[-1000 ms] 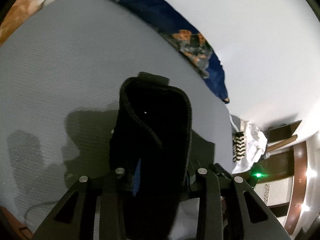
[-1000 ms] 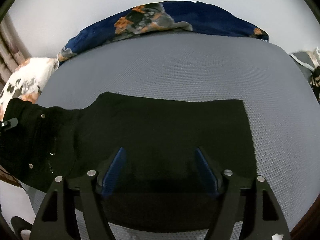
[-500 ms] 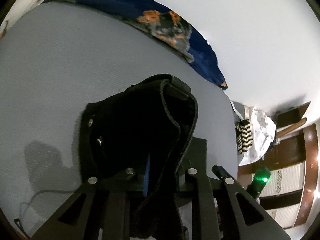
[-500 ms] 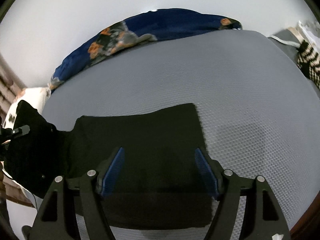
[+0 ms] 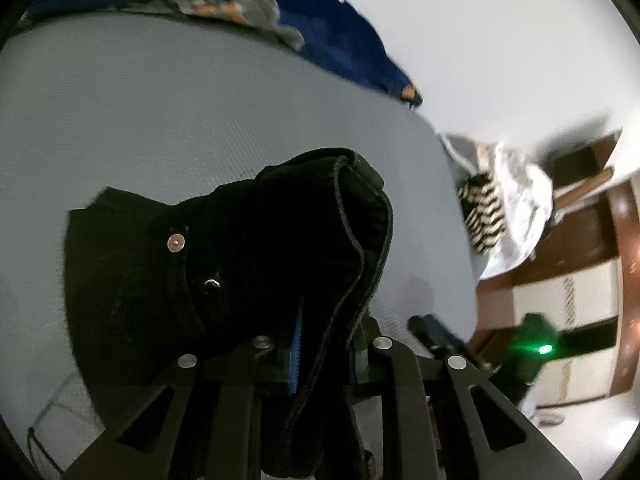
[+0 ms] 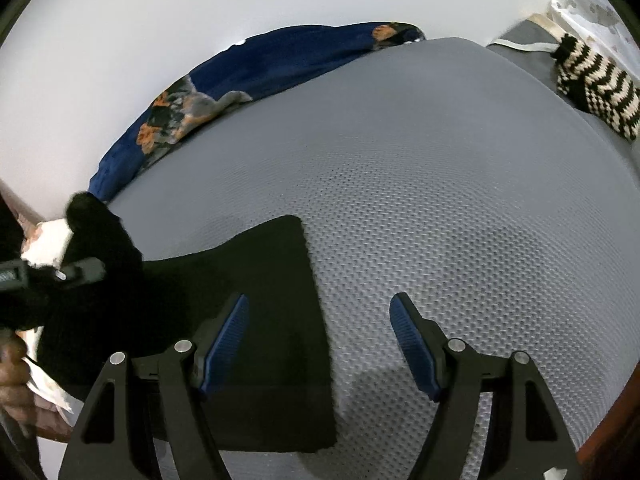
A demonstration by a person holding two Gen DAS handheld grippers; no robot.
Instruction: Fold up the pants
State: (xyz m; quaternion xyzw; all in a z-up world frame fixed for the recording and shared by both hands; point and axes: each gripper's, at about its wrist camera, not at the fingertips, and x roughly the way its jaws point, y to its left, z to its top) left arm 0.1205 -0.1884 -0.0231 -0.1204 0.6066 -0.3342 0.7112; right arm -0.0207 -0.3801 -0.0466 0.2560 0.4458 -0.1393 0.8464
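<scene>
So the black pants (image 6: 256, 320) are lying on the grey mesh bed cover (image 6: 440, 208), filling the lower left of the right wrist view, with a straight edge running down the middle of the frame. The waistband end (image 5: 248, 264) is bunched up and lifted, front and centre in the left wrist view, rivets catching the light.

The left gripper (image 5: 320, 356) is clamped tight on that bunched fabric; a sliver of blue pad (image 5: 297, 352) peeks out between the folds. The same gripper shows up at the far left edge of the right wrist view, buried in dark cloth.

The right gripper (image 6: 320, 340) has its jaws spread wide with nothing between them. Its left finger (image 6: 224, 344) hangs over the pants and the right one sits over bare mesh.

Background stuff: a navy floral blanket (image 6: 248, 76) along the far edge of the bed against the white wall (image 6: 120, 40), and a black-and-white striped knit thing (image 6: 596, 88) in the upper right corner.
</scene>
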